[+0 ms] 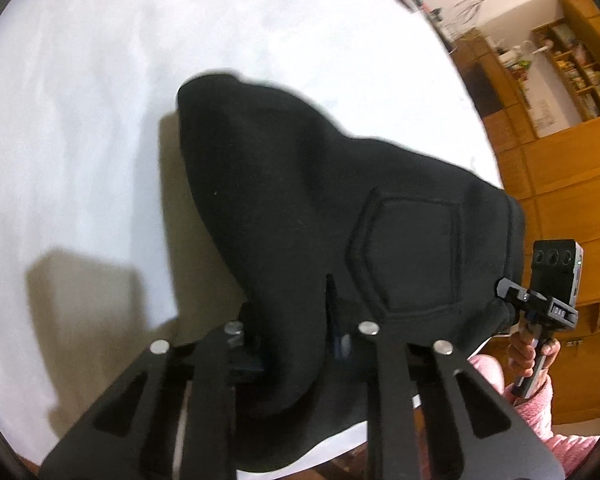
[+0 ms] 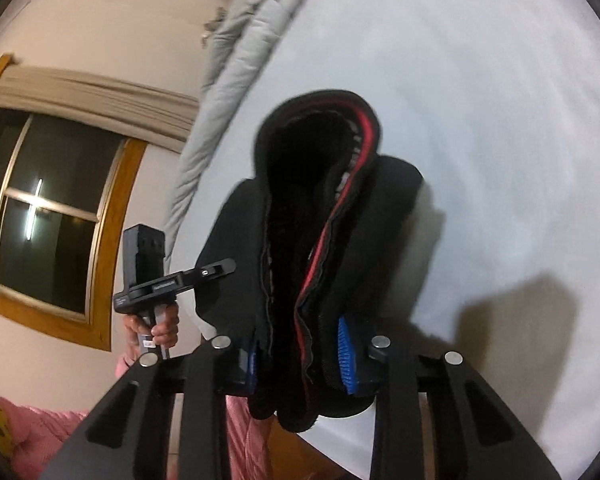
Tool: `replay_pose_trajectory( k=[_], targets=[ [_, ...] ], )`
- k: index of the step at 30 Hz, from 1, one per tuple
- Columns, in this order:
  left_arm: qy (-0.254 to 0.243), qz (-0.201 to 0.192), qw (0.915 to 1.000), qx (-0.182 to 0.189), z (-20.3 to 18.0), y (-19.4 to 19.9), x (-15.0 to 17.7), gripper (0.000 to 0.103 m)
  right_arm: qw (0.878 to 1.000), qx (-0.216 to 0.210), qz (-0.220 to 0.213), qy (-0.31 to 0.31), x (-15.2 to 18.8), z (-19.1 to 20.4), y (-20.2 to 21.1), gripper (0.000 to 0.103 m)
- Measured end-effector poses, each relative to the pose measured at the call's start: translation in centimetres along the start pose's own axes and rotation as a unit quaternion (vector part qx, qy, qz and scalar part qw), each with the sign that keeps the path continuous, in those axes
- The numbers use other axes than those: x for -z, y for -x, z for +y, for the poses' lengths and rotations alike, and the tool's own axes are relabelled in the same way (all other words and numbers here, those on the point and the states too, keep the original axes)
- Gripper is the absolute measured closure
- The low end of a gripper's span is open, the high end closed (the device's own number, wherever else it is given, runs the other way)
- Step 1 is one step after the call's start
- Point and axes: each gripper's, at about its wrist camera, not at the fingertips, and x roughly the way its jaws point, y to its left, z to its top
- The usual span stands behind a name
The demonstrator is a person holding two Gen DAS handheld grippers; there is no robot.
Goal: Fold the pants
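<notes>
Item: black fleece pants (image 1: 300,184) with a stitched pocket patch and a red inner waistband stripe, bunched and lifted at the near edge of the white-covered surface (image 1: 80,120); far end draped onto it.

Left gripper (image 1: 296,344): jaws closed on a thick fold of the fabric.

Right gripper (image 2: 300,360): blue-padded jaws clamped on the layered waistband edge.

Key relation: the garment's long axis runs away from both sets of jaws toward the far edge; both hands hold the same near end, side by side, neither clearly nearer.

Surroundings: grey quilted bedding (image 2: 236,48) along the far edge, wooden shelving (image 1: 572,64), window (image 2: 48,216), pink sleeve (image 1: 540,408). Nothing lies on the surface ahead of the pants.
</notes>
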Motion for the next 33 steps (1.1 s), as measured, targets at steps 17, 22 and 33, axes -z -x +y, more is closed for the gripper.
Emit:
replay_pose_trajectory(
  k=[17, 22, 33],
  targets=[
    [-0.035, -0.059, 0.9974, -0.021, -4.5, -5.1, -12.9, 0.084, 0.993, 0.099, -0.058, 0.001, -15.3, -7.3, 1.1, 0.070],
    [-0.014, -0.040, 0.9982, -0.043, -1.5, -8.0, -12.2, 0.069, 0.994, 0.079, -0.051, -0.057, -14.5, -12.5, -0.3, 0.049],
    [-0.038, -0.119, 0.9867, -0.104, -3.5, -1.2, -9.5, 0.049, 0.983, 0.142, -0.105, 0.057, -12.8, -3.3, 3.0, 0.037]
  ],
)
